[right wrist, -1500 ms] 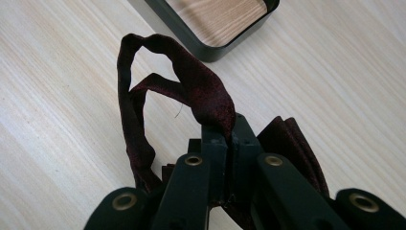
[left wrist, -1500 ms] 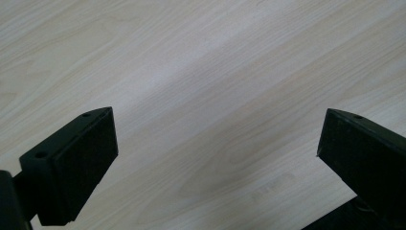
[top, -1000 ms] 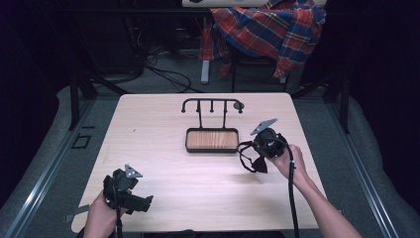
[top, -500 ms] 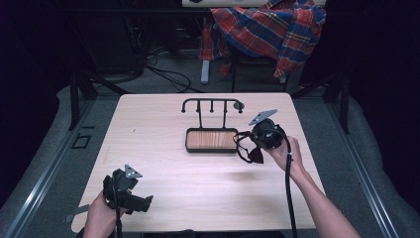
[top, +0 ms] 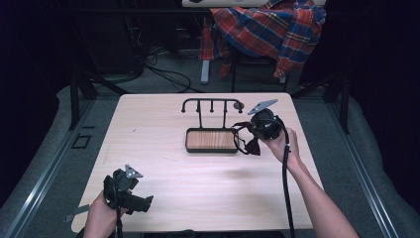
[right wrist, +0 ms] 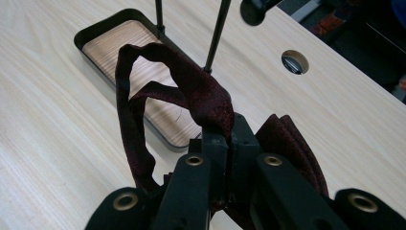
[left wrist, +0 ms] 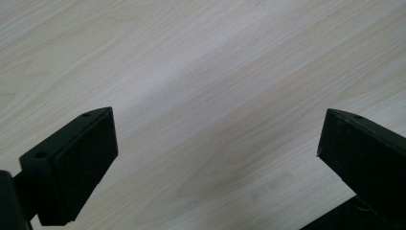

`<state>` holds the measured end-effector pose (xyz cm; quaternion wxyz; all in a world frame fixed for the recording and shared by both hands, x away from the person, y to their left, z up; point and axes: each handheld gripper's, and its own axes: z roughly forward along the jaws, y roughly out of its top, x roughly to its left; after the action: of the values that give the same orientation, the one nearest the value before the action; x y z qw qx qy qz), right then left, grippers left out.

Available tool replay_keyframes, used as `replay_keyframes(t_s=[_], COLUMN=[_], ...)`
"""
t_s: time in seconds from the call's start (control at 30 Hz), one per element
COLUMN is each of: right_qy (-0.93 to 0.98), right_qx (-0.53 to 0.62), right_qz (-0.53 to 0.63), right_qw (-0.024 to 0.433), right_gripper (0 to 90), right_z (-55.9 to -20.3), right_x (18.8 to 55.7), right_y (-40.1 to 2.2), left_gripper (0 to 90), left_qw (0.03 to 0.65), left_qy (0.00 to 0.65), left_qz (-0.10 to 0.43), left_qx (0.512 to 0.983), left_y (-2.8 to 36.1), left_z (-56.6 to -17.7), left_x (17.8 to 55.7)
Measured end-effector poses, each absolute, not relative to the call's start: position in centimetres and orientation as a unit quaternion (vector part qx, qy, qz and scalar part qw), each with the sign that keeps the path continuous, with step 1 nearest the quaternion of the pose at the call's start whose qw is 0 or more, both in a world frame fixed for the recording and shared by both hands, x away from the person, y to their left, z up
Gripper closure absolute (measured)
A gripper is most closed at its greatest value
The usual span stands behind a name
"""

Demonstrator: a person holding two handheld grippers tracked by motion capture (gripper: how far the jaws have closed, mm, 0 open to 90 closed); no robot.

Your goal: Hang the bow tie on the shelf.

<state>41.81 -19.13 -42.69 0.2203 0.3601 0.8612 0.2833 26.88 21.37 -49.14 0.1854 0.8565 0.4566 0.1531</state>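
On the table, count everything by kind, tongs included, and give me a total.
Tongs: 2, the left tongs open, the right tongs shut on the bow tie
Dark red bow tie: 1
Black hook stand with wooden tray: 1
Total: 4

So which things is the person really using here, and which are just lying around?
In use:
- right claw, shut on the dark red bow tie
- black hook stand with its wooden tray, right beside the bow tie

Just lying about:
- left claw, open over bare table
- plaid shirt on the chair behind
- cables on the floor
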Motion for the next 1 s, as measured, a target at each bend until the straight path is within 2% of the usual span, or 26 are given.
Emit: replay_keyframes(t_s=[0.47, 1.0], right_qy=[0.845, 0.840], right_qx=[0.371, 0.373], right_qz=[0.302, 0.308], right_qw=[0.237, 0.246], right_gripper=[88.1, 88.0], right_z=[-40.1, -38.8], right_x=[42.8, 43.7], right_y=[-19.2, -18.8], left_gripper=[0.1, 0.1], left_qw=[0.187, 0.185], left_qy=[0.455, 0.455], left_qz=[0.155, 0.156], left_qx=[0.857, 0.857], left_y=[21.3, 21.3], left_z=[-49.1, -49.1], left_x=[26.8, 26.8])
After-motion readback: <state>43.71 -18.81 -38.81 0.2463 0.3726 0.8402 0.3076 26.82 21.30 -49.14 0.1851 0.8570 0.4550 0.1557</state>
